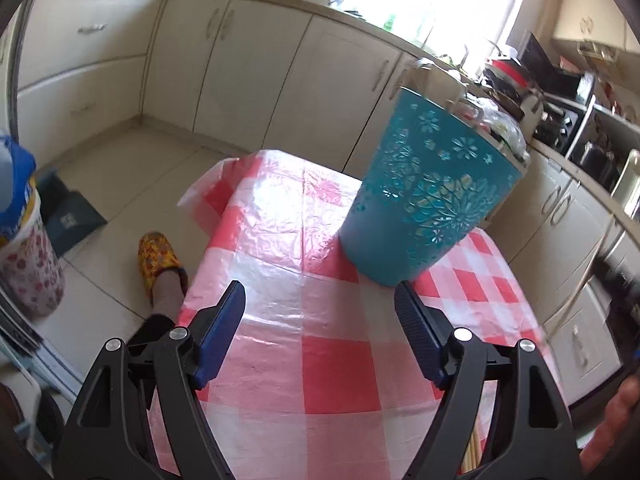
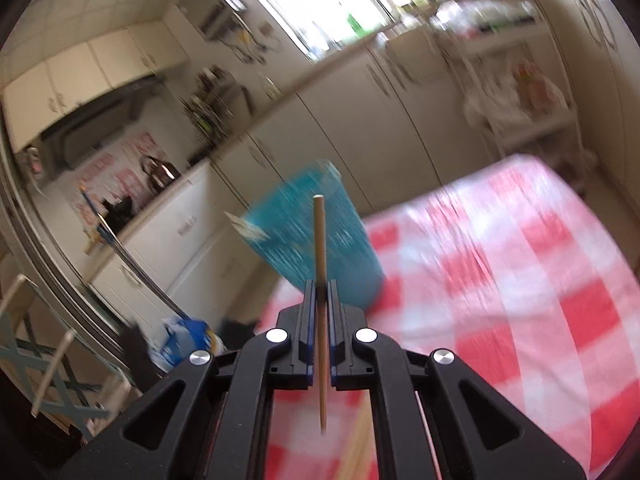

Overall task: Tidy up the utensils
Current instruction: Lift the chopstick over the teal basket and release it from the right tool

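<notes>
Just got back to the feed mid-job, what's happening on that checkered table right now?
A person is sorting utensils with two handheld grippers. The right gripper is shut on a single wooden chopstick, held up in front of the teal perforated bin that stands on the red-and-white checkered tablecloth. The left gripper is open and empty, its jaws wide apart over the cloth, short of the bin. More wooden sticks lie below the right gripper.

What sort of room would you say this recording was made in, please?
Most likely a home kitchen: cream cabinets run under a countertop, a kettle stands on the counter, and a table with a red checked cloth carries a teal basket.
</notes>
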A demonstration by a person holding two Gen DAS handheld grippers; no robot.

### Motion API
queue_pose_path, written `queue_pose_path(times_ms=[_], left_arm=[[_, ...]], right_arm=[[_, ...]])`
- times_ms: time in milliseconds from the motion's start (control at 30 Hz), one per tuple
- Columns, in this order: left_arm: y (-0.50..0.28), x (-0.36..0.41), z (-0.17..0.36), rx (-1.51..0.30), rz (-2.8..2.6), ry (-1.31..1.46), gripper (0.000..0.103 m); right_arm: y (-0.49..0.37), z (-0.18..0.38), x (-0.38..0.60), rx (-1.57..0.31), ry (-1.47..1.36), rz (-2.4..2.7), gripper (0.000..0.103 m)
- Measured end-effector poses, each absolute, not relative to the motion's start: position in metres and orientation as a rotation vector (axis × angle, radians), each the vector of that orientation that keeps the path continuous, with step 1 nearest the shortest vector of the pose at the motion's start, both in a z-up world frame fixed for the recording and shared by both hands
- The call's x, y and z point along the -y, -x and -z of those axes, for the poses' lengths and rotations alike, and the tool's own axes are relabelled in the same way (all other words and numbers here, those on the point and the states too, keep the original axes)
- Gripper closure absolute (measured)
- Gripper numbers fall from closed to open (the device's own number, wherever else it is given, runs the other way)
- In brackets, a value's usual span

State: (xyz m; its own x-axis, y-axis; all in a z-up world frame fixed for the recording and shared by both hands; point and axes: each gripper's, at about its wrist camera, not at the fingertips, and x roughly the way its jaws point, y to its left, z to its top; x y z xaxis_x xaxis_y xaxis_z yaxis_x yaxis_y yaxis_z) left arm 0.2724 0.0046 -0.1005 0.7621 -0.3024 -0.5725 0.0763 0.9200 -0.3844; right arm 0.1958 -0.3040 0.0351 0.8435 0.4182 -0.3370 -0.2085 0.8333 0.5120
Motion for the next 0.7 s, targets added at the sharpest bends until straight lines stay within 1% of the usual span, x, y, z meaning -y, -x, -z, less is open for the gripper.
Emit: queue_pose_path(times_ms=[100, 333, 533, 700], left_arm=[[-0.272, -0.007, 0.104, -0.679, 0.214, 0.373, 0.030], [-0.279, -0.004, 0.102, -0.691, 0.228, 0.381, 0.030], [-0.280, -0.005, 0.101, -0.695, 0.240, 0.392, 0.030], [-0.281, -0.004, 0.101, -0.697, 0.249, 0.397, 0.030]], right_arm=[[-0.206, -0.071, 0.291, -0.394, -0.448, -0.377, 0.097], [-0.236, -0.129, 0.273, -0.321, -0.379, -0.385, 0.097], [-0.258, -0.165, 0.268, -0.273, -0.331, -0.341, 0.097], [-0.285, -0.176, 0.256, -0.258, -0.265, -0.290, 0.097]])
